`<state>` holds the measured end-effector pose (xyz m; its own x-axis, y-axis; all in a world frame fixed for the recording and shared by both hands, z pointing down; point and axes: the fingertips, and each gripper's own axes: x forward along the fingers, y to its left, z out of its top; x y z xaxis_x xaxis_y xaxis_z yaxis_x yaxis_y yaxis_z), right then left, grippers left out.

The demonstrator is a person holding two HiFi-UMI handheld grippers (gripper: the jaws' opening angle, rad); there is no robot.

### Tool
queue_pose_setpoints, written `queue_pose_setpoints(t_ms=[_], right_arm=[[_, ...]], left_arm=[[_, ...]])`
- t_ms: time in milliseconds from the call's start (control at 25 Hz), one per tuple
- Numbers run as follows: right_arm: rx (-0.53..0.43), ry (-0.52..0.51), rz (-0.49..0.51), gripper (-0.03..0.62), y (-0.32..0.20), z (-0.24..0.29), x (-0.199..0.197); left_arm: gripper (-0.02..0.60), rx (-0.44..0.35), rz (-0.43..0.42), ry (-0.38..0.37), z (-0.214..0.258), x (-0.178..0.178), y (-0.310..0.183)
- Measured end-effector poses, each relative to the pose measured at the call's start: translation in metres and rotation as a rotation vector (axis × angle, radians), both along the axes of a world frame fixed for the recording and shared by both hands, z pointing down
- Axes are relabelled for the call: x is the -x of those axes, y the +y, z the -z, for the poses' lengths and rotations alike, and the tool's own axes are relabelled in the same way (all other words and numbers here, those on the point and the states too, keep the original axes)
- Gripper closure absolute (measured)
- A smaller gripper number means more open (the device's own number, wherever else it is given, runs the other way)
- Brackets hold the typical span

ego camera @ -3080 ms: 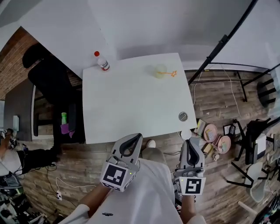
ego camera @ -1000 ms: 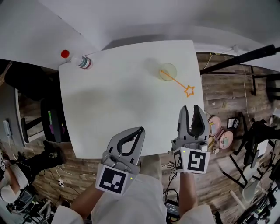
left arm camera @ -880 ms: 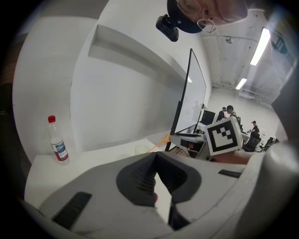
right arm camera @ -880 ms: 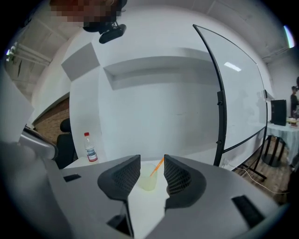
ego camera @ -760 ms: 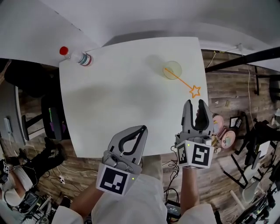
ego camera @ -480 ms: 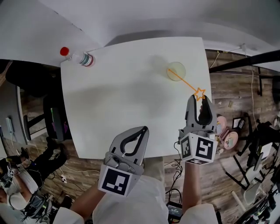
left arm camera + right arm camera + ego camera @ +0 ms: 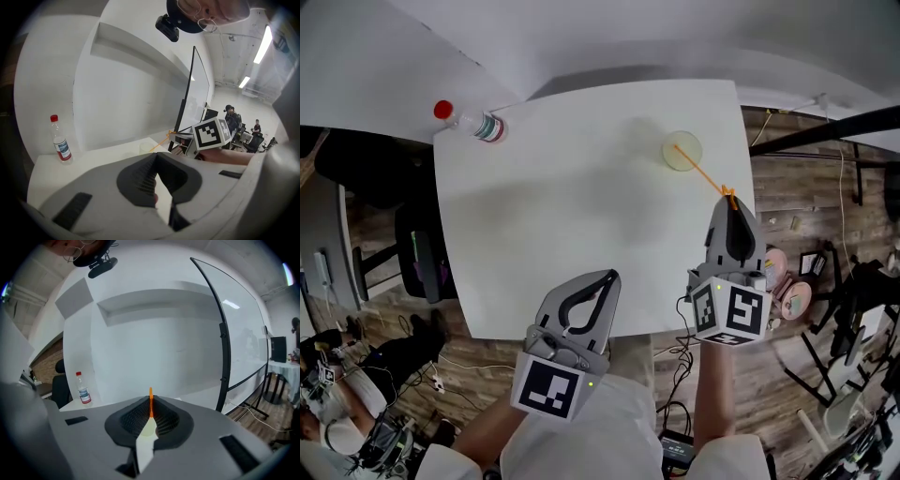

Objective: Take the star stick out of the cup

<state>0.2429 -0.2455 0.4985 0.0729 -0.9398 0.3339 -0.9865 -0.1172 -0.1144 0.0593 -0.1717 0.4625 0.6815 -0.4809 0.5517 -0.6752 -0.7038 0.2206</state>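
A pale translucent cup [image 7: 682, 151] stands near the far right corner of the white table [image 7: 562, 206]. The orange star stick [image 7: 703, 172] leans out of it toward me and to the right. My right gripper [image 7: 727, 199] has just been closing and is now shut on the stick's star end, which its jaws hide. In the right gripper view a sliver of orange stick [image 7: 150, 405] shows between the meeting tips. My left gripper [image 7: 608, 276] hovers over the table's near edge, shut and holding nothing. The left gripper view shows the cup [image 7: 146, 147] and stick [image 7: 161, 140].
A clear water bottle [image 7: 473, 122] with a red cap stands at the table's far left corner, also seen as the bottle [image 7: 59, 140] and bottle [image 7: 83, 389]. A black stand [image 7: 825, 117] and clutter lie on the wood floor right of the table. A white wall backs the table.
My right gripper moved forward to the star, and its jaws went from wide open to closed on it. The left gripper stayed where it was.
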Motion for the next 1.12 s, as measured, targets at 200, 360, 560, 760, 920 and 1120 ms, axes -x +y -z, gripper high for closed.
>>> queue_pose_setpoints(t_ms=[200, 360, 560, 760, 920, 1120], right_arm=[[-0.01, 0.016, 0.016, 0.574, 0.002, 0.009, 0.004], [-0.025, 0.033, 0.019, 0.574, 0.009, 0.021, 0.006], [-0.033, 0.038, 0.036, 0.574, 0.022, 0.039, 0.009], [-0.063, 0.069, 0.049, 0.574, 0.037, 0.06, 0.017], [-0.088, 0.079, 0.06, 0.574, 0.052, 0.077, 0.026], [-0.124, 0.081, 0.059, 0.574, 0.076, 0.101, 0.034]], left_arm=[[0.586, -0.007, 0.001, 0.008, 0.006, 0.003, 0.004], [0.586, -0.014, -0.002, 0.013, 0.01, 0.006, 0.008], [0.586, -0.031, -0.011, 0.021, 0.02, 0.005, 0.012], [0.586, -0.048, -0.014, 0.032, 0.032, 0.008, 0.017], [0.586, -0.066, -0.02, 0.041, 0.042, 0.012, 0.024], [0.586, -0.076, -0.021, 0.059, 0.056, 0.018, 0.035]])
